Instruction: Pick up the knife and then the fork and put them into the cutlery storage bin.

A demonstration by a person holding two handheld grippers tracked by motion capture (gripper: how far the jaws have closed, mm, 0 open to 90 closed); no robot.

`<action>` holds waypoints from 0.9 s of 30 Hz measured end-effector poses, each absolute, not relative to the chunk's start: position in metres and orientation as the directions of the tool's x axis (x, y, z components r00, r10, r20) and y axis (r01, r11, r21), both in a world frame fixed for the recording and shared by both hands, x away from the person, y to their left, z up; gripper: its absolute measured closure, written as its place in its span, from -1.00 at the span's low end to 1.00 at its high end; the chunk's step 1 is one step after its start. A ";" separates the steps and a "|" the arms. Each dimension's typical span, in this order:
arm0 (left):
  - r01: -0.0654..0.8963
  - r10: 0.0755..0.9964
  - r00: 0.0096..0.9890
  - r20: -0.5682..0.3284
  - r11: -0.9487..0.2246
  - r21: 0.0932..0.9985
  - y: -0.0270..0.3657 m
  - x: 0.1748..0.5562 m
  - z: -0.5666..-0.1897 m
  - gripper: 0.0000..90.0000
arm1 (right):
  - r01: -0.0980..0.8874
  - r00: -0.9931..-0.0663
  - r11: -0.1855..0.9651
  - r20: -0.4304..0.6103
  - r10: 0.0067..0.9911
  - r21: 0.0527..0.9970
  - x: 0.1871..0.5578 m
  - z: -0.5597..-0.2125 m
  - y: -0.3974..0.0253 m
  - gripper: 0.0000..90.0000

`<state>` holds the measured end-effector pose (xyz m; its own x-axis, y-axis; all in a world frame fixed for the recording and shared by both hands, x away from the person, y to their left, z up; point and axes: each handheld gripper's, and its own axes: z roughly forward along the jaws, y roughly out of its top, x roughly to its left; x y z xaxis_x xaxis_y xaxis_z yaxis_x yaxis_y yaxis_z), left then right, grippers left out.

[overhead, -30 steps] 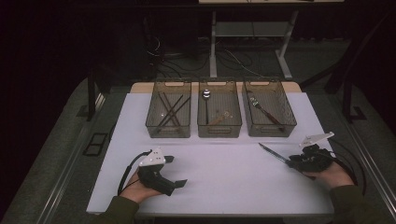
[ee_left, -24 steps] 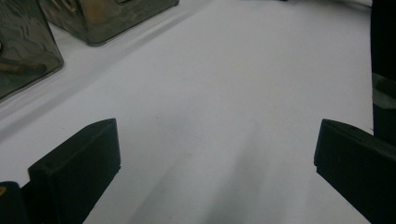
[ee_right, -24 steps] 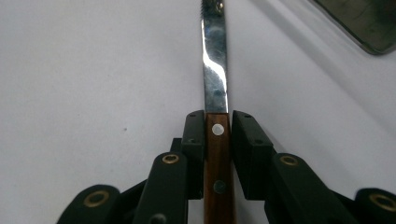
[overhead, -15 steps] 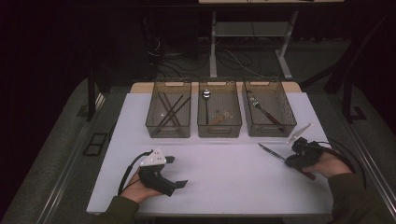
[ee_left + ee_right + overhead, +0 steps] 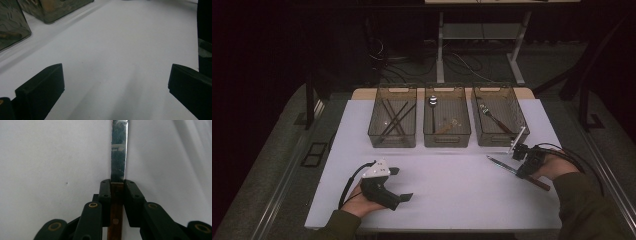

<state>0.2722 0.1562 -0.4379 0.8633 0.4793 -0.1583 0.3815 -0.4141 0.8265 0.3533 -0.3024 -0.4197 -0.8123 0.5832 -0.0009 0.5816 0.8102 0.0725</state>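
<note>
High view: the right gripper (image 5: pixel 518 170) had been lowered and was clamped on the wooden-handled steel knife (image 5: pixel 501 165) on the white table (image 5: pixel 452 200); left gripper view: jaws spread, idle; right gripper view: handle pinched, lift judged next.

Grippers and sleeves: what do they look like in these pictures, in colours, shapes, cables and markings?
The left gripper is a black pistol-shaped body with a pale grey three-cornered plate on top and a black cable looping behind. The right gripper is black too, with a grey plate and black cables. Seen close, its claw has black linked bars with brass-coloured rivets. Both sleeves look dark olive green.
</note>
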 end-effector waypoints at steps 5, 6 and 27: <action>0.378 0.478 0.864 -0.156 -0.415 0.828 0.156 0.272 -0.437 -1.00 | 0.582 -0.808 0.801 -0.010 0.589 0.136 0.351 -0.418 -0.308 0.71; 0.379 0.479 0.864 -0.156 -0.414 0.827 0.156 0.272 -0.438 -1.00 | 0.583 -0.806 0.797 -0.008 0.592 0.157 0.351 -0.417 -0.309 0.71; 0.379 0.485 0.861 -0.154 -0.411 0.829 0.158 0.273 -0.437 -1.00 | 0.573 -0.735 0.509 0.127 0.666 0.642 0.336 -0.402 -0.341 0.71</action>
<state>0.2725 0.1579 -0.4373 0.8611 0.4846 -0.1539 0.3794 -0.4108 0.8291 0.3364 -0.3411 -0.4021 -0.7347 0.6664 0.1273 0.5731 0.5092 0.6421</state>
